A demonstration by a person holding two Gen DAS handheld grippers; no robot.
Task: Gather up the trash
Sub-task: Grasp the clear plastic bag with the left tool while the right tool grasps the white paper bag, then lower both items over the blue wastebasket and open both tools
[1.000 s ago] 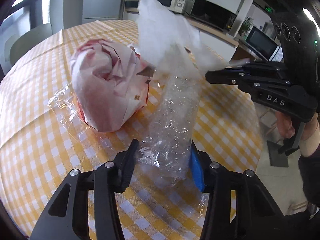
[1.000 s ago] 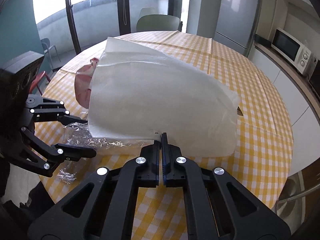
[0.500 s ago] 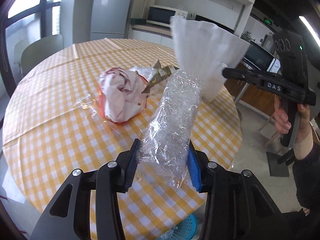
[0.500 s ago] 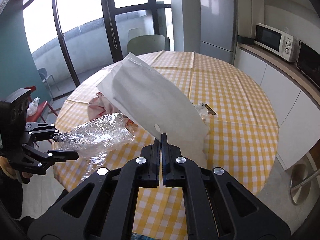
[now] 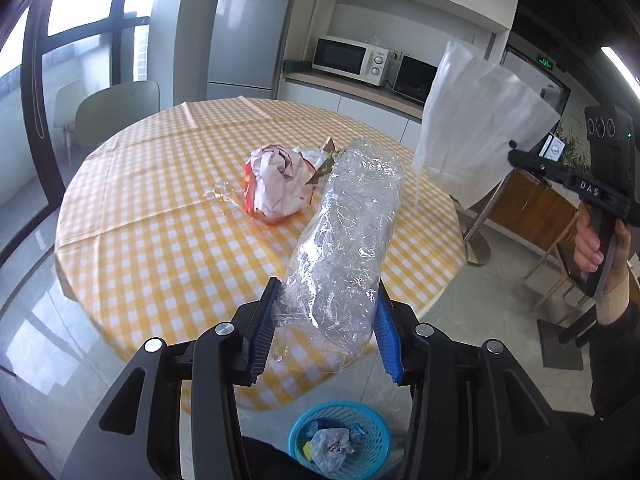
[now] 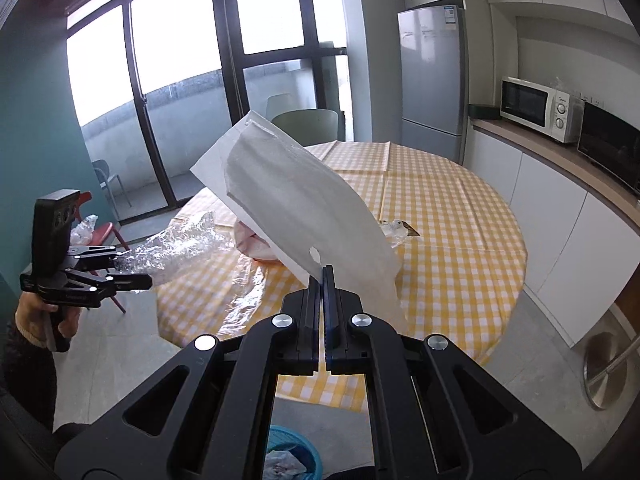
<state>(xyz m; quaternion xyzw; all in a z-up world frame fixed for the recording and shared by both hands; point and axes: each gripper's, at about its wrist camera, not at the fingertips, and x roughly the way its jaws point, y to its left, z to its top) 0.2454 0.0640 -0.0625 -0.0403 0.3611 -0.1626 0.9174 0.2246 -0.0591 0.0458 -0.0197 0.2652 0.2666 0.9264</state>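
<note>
Floor: blue basket (image 5: 340,436) with wrappers (image 5: 330,446)

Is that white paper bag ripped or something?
Yes, a bit. The white paper bag has a small torn hole near the edge, just above where the right hand-held gripper pinches it. Otherwise it looks whole.

Bright daylight through tall black-framed windows (image 6: 180,80). Grey fridge (image 6: 434,76) beside white cabinets (image 6: 560,216) with microwave (image 6: 538,108). Round tabletop (image 6: 460,216) under yellow checked cloth. Pale green chair (image 6: 308,126) behind. Teal wall (image 6: 36,140), grey glossy floor (image 5: 36,320).
</note>
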